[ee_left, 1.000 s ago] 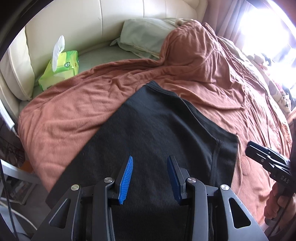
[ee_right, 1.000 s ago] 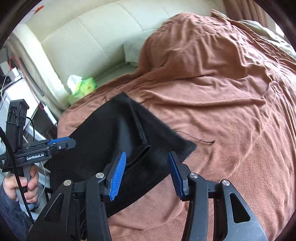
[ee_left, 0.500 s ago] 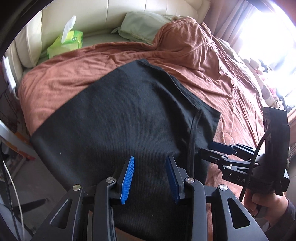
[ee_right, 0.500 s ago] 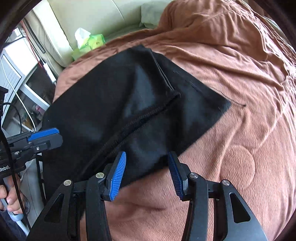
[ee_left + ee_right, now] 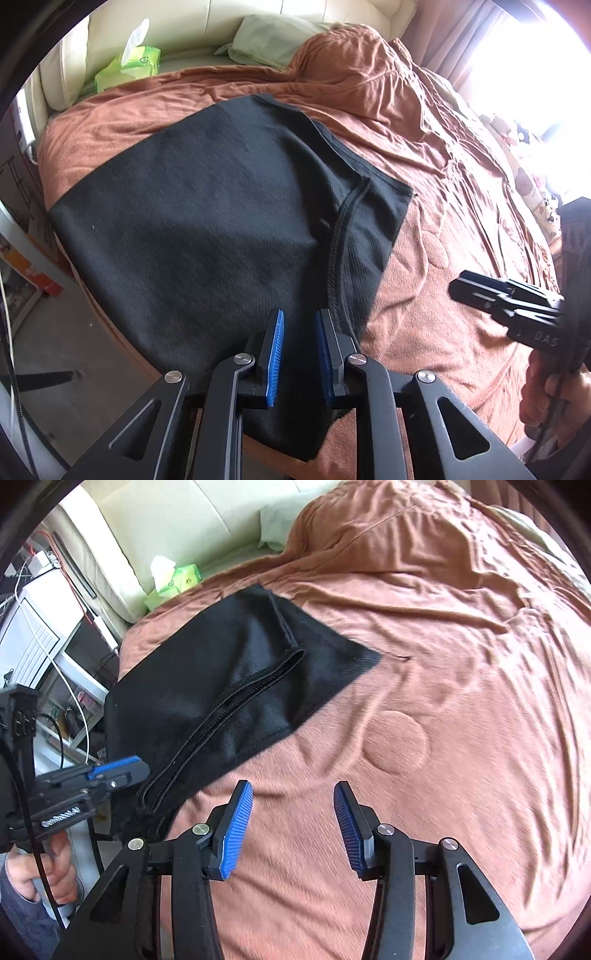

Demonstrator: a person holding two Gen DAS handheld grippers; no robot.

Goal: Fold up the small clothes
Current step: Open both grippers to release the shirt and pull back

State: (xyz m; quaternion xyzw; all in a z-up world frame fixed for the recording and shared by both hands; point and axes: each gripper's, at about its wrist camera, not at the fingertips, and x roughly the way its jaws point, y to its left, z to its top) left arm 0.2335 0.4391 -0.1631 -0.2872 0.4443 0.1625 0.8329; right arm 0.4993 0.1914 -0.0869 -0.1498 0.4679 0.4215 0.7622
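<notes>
the black garment (image 5: 207, 221) lay flat on the bed (image 5: 443, 258). the left tool (image 5: 298, 350) was closing on its near edge; the right tool (image 5: 293, 823) hung open, empty. a shallow pinch could slip, or grab bedding too.

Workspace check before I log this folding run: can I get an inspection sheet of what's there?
Surface: bed with rumpled brown blanket.
Job's things: black garment spread flat near the bed's edge, thick seam showing.
Clutter: green tissue pack, pale pillow.
Grippers: left gripper closing over the garment's near edge, cloth between its jaws; right gripper open above bare blanket.
Cables: white cable and black cable beside the bed.
Surroundings: cream headboard, white shelf unit, curtain.
</notes>
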